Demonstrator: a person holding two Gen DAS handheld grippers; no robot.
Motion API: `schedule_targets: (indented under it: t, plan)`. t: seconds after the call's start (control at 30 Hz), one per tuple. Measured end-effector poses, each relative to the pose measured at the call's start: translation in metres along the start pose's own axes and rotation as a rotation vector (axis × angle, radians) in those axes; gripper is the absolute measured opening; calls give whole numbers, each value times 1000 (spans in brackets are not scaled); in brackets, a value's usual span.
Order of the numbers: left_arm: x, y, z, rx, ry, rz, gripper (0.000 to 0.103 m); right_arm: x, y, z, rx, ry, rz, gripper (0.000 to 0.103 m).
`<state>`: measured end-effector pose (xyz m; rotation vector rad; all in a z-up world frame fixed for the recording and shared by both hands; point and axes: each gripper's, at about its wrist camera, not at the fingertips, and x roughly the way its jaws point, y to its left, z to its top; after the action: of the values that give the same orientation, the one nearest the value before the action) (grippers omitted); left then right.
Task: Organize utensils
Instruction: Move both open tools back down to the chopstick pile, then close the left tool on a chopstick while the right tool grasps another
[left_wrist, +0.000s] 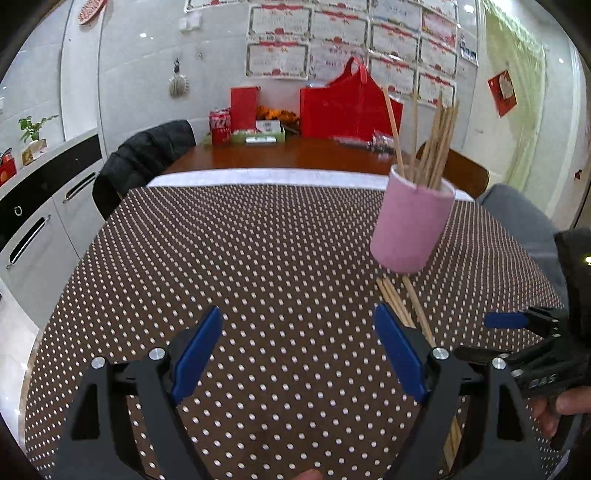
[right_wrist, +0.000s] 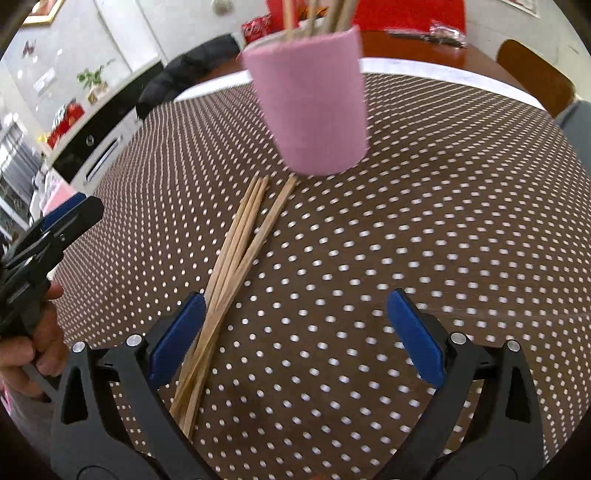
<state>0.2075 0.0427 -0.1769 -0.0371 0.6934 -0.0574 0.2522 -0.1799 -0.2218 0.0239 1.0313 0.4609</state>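
Right gripper (right_wrist: 295, 336): jaws spread wide, nothing between them, low over the dotted tablecloth (right_wrist: 424, 229). Its left pad sits just beside the loose chopsticks (right_wrist: 240, 251), likely lined up for a pick. Left gripper (left_wrist: 297, 354): also agape and empty, off to the side, probably waiting. The chopsticks lie flat in a loose bundle, far tips near the foot of the pink cup (right_wrist: 314, 107). Cup stands upright and already holds several sticks; evidently the destination. Beyond: a wooden table (left_wrist: 280, 155), a red bag (left_wrist: 351, 107).

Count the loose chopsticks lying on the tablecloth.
4 chopsticks, fanned together in front of the pink holder, tips toward it; their near ends run under the right gripper's left finger, possibly hiding more.
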Motion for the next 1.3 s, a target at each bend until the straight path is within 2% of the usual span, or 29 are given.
schedule_targets:
  t: [0.13, 0.23, 0.3, 0.37, 0.6, 0.87, 1.07, 1.3]
  plan:
    - [7, -8, -8, 13, 32, -10, 83, 13, 18, -1, -102, 18, -86, 97]
    - [10, -13, -11, 23, 49, -20, 83, 14, 19, -4, -130, 25, -116, 97]
    - [11, -16, -13, 29, 56, -25, 83, 17, 18, -9, -175, 43, -204, 97]
    - [12, -19, -15, 33, 63, -32, 83, 16, 13, -11, -154, 49, -176, 97]
    - [16, -47, -25, 96, 112, -75, 83, 12, 6, -25, -163, 39, -195, 97]
    - [35, -74, -41, 173, 218, -72, 83, -4, -12, -23, -136, 33, -181, 97]
    - [37, -69, -46, 103, 239, -93, 83, -8, -13, -25, -143, 29, -176, 97]
    - [34, -67, -51, 86, 223, -71, 84, -8, -7, -25, -146, 21, -178, 97]
